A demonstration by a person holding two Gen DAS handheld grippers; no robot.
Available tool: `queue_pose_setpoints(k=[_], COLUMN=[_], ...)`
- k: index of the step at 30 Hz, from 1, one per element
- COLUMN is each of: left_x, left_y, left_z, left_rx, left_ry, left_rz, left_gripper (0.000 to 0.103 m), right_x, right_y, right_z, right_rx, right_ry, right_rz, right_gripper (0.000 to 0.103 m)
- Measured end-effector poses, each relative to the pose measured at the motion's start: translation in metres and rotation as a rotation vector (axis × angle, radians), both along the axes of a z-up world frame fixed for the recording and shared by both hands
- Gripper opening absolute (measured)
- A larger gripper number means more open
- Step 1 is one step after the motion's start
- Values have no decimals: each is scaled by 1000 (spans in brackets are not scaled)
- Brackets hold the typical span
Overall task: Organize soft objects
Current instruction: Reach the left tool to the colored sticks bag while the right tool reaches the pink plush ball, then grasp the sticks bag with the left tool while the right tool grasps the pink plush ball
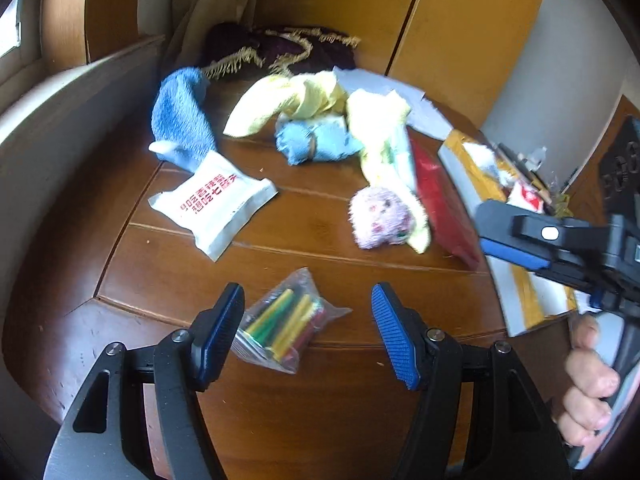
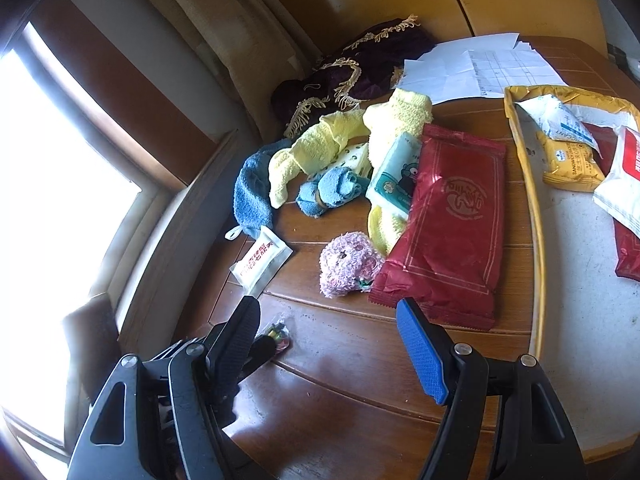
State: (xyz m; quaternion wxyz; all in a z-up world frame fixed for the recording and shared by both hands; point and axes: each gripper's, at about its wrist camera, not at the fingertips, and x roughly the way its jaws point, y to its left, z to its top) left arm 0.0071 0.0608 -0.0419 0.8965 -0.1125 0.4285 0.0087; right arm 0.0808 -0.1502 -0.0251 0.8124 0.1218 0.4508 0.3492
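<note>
Near the surface's point(image 1: 280, 408) middle lies a heap of soft things: yellow towels point(image 2: 396, 120), a rolled blue cloth point(image 2: 332, 190), a fuzzy pink toy point(image 2: 346, 264). Both the left gripper point(image 1: 306, 336) and right gripper point(image 2: 328, 344) gape wide, empty. Only the right wrist view shows the tray's point(image 2: 536, 216) snack packets, possibly biscuits.

My brown wooden plank table point(image 2: 352, 364) carries a blue terry towel point(image 1: 180, 116), white sachet with red print point(image 1: 212, 204), fuzzy pink yarn ball point(image 2: 348, 264), red foil packet point(image 2: 452, 224) and clear bag of coloured sticks point(image 1: 284, 324).
</note>
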Motion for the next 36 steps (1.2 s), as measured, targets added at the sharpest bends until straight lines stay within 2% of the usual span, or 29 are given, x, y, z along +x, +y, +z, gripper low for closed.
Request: queue_pose_setpoints(k=[4,7,9,10,12,14,17,20,27,31,36], left_x=[-1,-4,-3,-4,-5,-5,-6,-6,-7,-8,-10], left_y=[-4,-10,-10,-10,-6,0,7,12,18,20,21], left_z=[-7,-10,-14,-13,-12,-12,-12,-13,-12,-12,-13], left_rx=[6,58,83,93,84,69,51,28,-36,-60,-80], left_ry=[11,23,37,31,34,33,29,26,22,23,24], left_rz=[-30,-28,-3,11,30,54,80,97,126,133,137], left_gripper=[65,65,60,54,46,33,25,21,19,19,19], right_x=[5,15,22,26,32,36,41,39,16,3,-1], right_y=[12,27,35,39,44,52,65,74,88,86,75], right_z=[-7,-14,-16,-16,-16,-15,-20,-28,-29,-25,-25], right_rx=[-19,-43,-74,-88,-103,-128,-178,-240,-372,-348,-248], right_ry=[9,20,3,-8,-19,-42,-67,-99,-214,-230,-175], right_rz=[21,46,36,26,16,15,24,20,38,72,116], right_gripper=[72,70,66,63,61,58,58,49,39,33,30])
